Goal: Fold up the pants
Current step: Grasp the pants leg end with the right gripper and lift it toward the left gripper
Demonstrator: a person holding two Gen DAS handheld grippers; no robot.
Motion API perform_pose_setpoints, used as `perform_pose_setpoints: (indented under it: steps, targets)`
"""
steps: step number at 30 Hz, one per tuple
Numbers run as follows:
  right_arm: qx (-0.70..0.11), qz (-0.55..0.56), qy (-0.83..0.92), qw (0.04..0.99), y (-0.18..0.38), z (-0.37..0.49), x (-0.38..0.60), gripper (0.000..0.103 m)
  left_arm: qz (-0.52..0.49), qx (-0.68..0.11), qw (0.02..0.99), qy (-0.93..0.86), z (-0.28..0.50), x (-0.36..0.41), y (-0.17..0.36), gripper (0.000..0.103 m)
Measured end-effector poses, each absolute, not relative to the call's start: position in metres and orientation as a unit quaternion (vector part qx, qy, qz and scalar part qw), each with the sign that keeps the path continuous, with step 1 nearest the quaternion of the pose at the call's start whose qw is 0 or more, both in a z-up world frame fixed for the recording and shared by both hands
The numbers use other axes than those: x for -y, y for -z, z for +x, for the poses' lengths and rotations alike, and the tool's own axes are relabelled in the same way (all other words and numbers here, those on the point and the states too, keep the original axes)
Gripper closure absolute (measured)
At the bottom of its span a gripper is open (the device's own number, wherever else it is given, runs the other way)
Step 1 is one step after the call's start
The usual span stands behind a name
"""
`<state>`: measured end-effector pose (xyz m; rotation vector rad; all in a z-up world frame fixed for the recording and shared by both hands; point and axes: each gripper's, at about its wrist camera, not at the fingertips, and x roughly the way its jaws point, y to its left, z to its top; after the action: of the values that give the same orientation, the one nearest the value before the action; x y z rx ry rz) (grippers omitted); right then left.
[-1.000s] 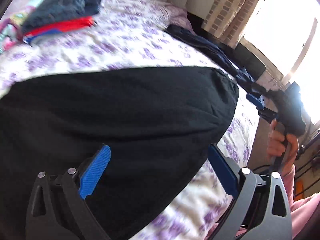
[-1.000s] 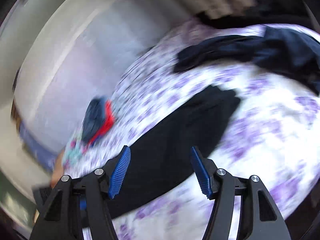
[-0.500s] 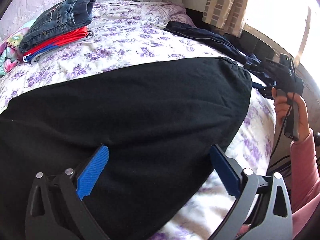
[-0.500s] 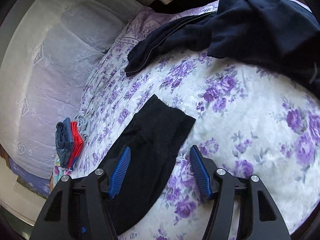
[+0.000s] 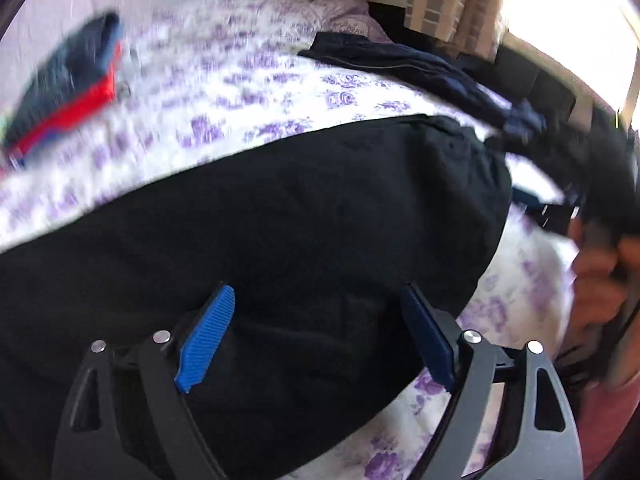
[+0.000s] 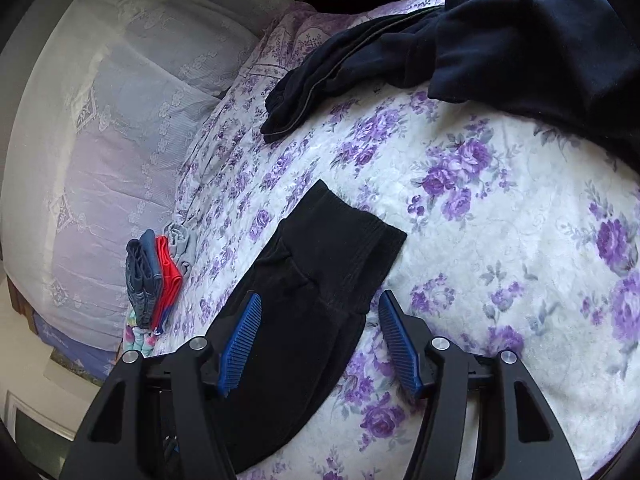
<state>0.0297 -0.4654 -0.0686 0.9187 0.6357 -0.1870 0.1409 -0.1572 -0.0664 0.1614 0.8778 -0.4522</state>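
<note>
Black pants point(image 5: 280, 220) lie flat across the floral bedcover point(image 5: 256, 92). My left gripper point(image 5: 318, 296) hovers low over their near part. Its jaws are closing, with black cloth below them but nothing pressed between the blue pads. In the right wrist view the pants point(image 6: 332, 248) end in a ribbed waistband, with that end pointing away from me. My right gripper point(image 6: 319, 298) stands open just over it, its pads on either side of the cloth and not pinching. At the right edge of the left wrist view, a person's hand point(image 5: 596, 280) holds the blurred right gripper.
A stack of folded clothes point(image 6: 152, 280), denim over red, sits near the pillows point(image 6: 120, 120). A dark navy garment point(image 6: 500, 40) lies crumpled at the far side of the bed. A curtain point(image 5: 460, 0) and a bright window stand behind it.
The left gripper has slid sideways over the black pants and its jaws have narrowed. The right gripper swung down toward the waistband end, then held still.
</note>
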Motion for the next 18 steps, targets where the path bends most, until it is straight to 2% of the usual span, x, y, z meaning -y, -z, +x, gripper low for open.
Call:
perform_pose_setpoints:
  steps: [3, 5, 7, 9, 14, 18]
  targets:
    - [-0.305, 0.427, 0.092, 0.846, 0.070, 0.037, 0.466, 0.042, 0.076, -0.421, 0.880, 0.207, 0.138, 0.156, 0.069, 0.021]
    - [-0.310, 0.417, 0.099, 0.849, 0.069, 0.041, 0.463, 0.045, 0.075, -0.421, 0.880, 0.206, 0.139, 0.155, 0.068, 0.021]
    - [-0.320, 0.401, 0.118, 0.850, 0.070, 0.042, 0.462, 0.074, 0.079, -0.416, 0.883, 0.202, 0.139, 0.156, 0.071, 0.020]
    - [-0.316, 0.413, 0.117, 0.847, 0.075, 0.040, 0.465, 0.079, 0.080, -0.414, 0.885, 0.200, 0.139, 0.157, 0.070, 0.019]
    - [-0.295, 0.365, 0.125, 0.874, 0.057, 0.038, 0.449, 0.083, 0.065, -0.414, 0.884, 0.206, 0.142, 0.155, 0.070, 0.019]
    - [-0.273, 0.304, 0.118, 0.905, 0.030, 0.037, 0.425, 0.083, 0.004, -0.420, 0.877, 0.233, 0.145, 0.133, 0.059, 0.020]
